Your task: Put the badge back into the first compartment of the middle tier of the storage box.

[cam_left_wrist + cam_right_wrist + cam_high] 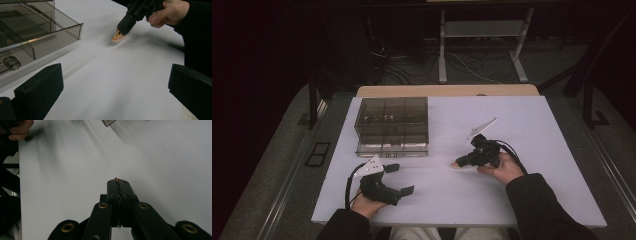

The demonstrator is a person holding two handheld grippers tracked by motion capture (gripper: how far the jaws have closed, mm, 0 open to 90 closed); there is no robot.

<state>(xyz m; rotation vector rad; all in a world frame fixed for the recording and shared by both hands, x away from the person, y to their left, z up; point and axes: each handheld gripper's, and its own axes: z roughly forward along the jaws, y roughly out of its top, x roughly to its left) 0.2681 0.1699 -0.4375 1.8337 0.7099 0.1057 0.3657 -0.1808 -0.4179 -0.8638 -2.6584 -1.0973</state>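
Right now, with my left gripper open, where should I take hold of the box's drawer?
Probably the small round knob on the front of the drawer of the box. Come from the person's side with the left gripper, one jaw either side. The knob sticks out towards you, while the drawer walls look smooth and wide.

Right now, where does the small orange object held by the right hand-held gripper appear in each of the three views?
High view: the small orange object lies right of centre, at the tip of the right hand-held gripper.
Left gripper view: upper middle, touching the white table.
Right gripper view: only a sliver shows above the closed jaws, centre.
Shared landmark: the clear compartment box, seen at upper left and as a corner at the top.
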